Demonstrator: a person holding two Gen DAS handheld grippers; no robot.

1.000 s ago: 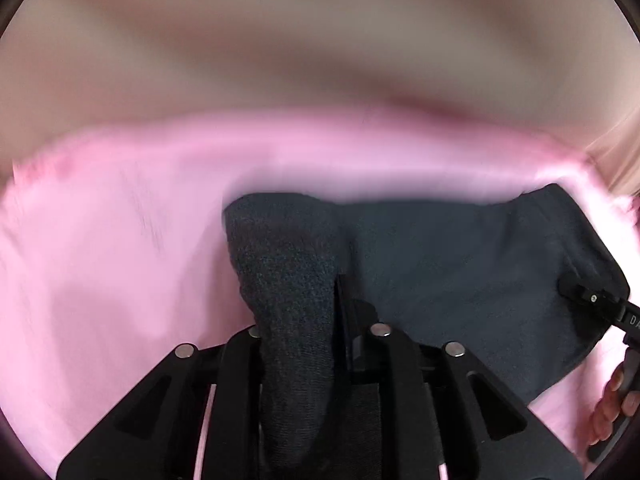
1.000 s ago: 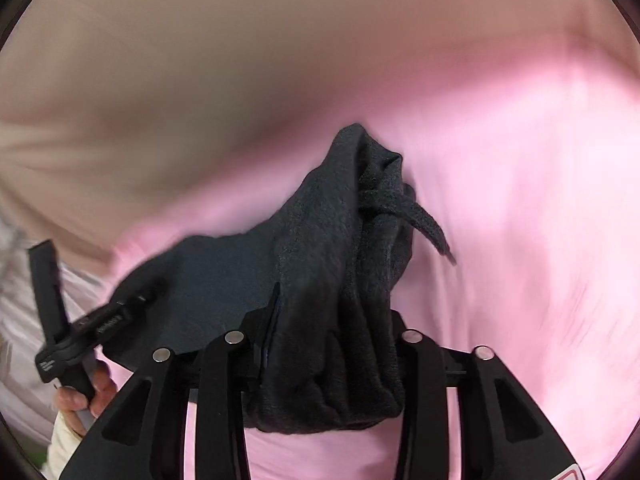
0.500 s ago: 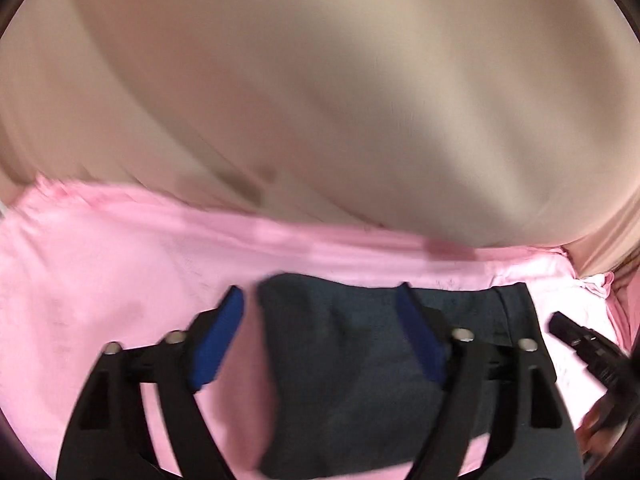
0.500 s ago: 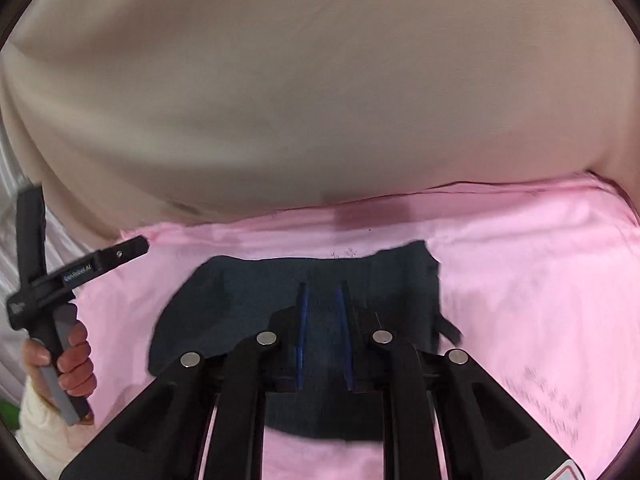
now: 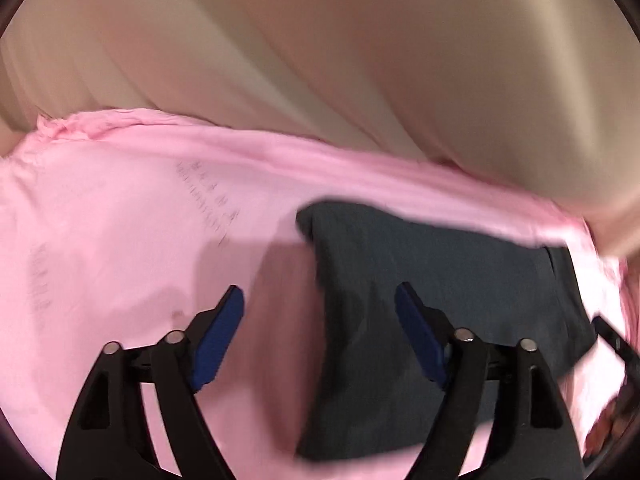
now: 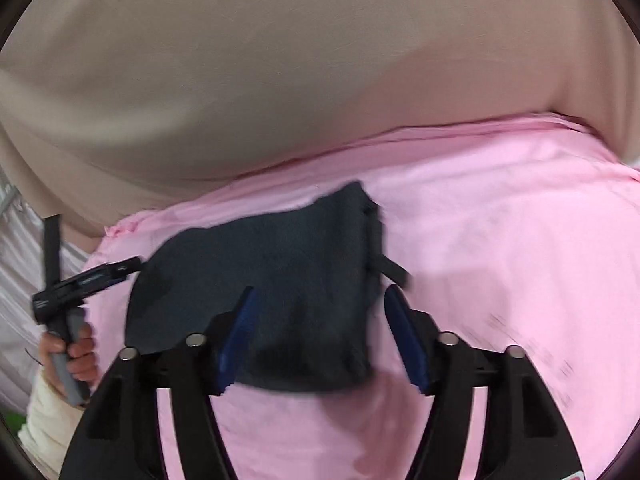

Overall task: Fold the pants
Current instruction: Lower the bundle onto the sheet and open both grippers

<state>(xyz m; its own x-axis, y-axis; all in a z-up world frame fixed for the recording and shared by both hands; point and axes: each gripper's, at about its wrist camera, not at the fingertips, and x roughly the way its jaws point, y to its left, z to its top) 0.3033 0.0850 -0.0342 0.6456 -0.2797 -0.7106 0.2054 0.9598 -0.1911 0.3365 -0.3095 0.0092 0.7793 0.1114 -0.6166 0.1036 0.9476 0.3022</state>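
The dark grey pants [image 5: 432, 312] lie folded into a compact rectangle on the pink sheet [image 5: 120, 240]. In the right wrist view the pants [image 6: 272, 288] show a loose drawstring at their right edge. My left gripper [image 5: 320, 304] is open and empty, held above the folded pants' left edge. My right gripper [image 6: 318, 308] is open and empty, held above the pants' near right part. The left gripper also shows in the right wrist view [image 6: 88, 276], held in a hand at the far left.
The pink sheet [image 6: 500, 260] covers the surface, with faint printed text on it. A beige curtain [image 5: 360, 60] hangs behind the far edge. The right gripper's tip shows at the right edge of the left wrist view [image 5: 616, 344].
Both grippers let go of the pants and opened. The pants dropped flat onto the sheet as a folded rectangle. Both grippers pulled back and up.
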